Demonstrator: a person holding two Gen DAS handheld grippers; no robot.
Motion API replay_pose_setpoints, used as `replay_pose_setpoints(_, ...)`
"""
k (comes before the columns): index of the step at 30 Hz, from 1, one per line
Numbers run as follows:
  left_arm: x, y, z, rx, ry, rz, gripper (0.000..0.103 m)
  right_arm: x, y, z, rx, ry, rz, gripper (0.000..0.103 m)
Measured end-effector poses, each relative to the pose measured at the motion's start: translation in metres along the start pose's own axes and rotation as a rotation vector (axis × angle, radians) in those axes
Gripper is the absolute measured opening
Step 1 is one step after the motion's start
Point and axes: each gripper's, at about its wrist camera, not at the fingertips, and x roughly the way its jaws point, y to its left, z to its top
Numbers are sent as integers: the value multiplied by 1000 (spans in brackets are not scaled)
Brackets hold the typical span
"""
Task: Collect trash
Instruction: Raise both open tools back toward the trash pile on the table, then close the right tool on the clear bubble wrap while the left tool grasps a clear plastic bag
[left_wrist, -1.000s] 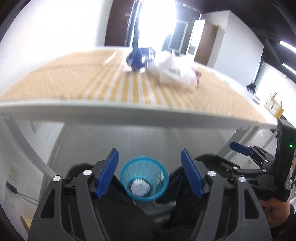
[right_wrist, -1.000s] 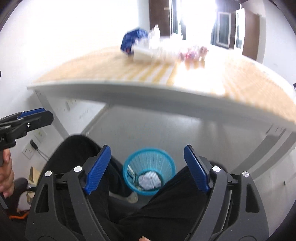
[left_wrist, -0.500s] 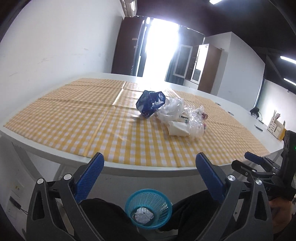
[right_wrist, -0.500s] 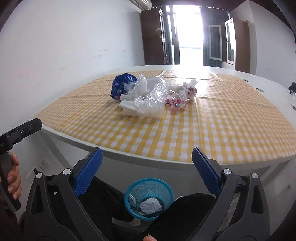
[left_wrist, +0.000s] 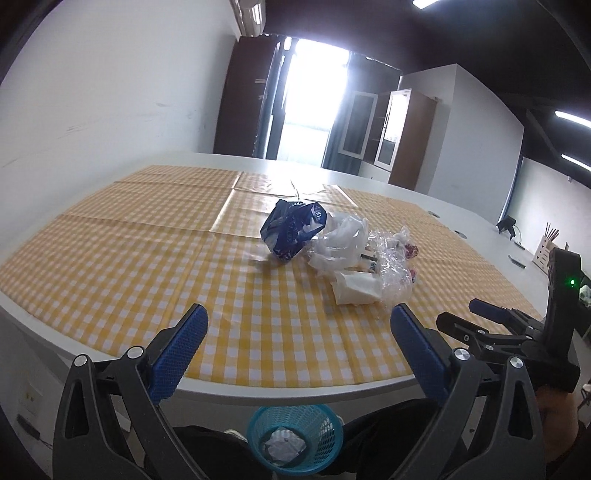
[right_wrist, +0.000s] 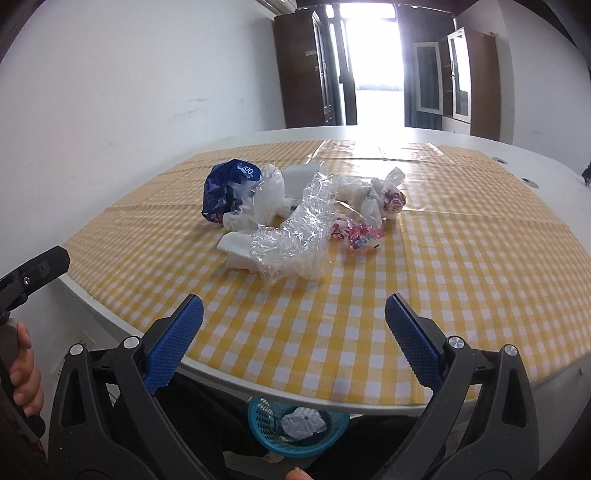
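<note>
Facing the yellow-checked tabletop (left_wrist: 147, 280), the left tool (left_wrist: 295, 343) gapes empty; the crumpled plastic trash heap (left_wrist: 343, 251) sits centre, the blue mesh bin (left_wrist: 295, 439) below the near edge. From the right view, the right tool (right_wrist: 293, 341) likewise stands apart, with bare cloth before the heap (right_wrist: 295, 218).

yellow checked cloth (left_wrist: 147, 258) on a white table (left_wrist: 424, 206) — brown cabinet (left_wrist: 406, 140) behind.

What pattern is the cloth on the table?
The tablecloth is a yellow-and-white check, clearest in the right wrist view.
</note>
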Motion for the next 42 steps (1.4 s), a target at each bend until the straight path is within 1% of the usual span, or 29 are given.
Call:
replay_pose_setpoints(6,23,6,11,-6,25,-12,97,27,2,15,-3,28,8,94)
replay_pose_setpoints(13,44,9,27,-9,38,-28,97,52,-7,30,21,60,18,93)
replay_pose_setpoints(15,51,9,30,-15,42,-34,97,59,-9,34,28,75,25,88)
replay_pose_setpoints(19,65,6,35,-17,62,-51,97,74,-17,38,51,108,48,84)
replay_pose_setpoints(22,77,-3,37,8,79,-58,97,82,-20,38,63,131,74,80)
replay_pose_setpoints(24,86,-8,40,25,94,-64,96,86,-22,37,71,149,89,70)
replay_pose_setpoints(26,95,-15,42,38,103,-68,96,88,-24,36,71,153,98,67)
replay_pose_setpoints(27,99,-18,44,43,107,-70,96,88,-24,36,69,153,105,63)
replay_pose_setpoints(30,113,-26,49,56,122,-74,96,86,-29,38,66,152,121,57)
replay_pose_setpoints(36,145,-46,58,85,170,-83,96,74,-41,35,57,135,139,50)
replay_pose_setpoints(40,165,-60,60,121,206,-89,95,65,-49,34,45,119,141,48)
replay_pose_setpoints(42,175,-66,60,131,229,-88,92,63,-55,33,41,116,141,47)
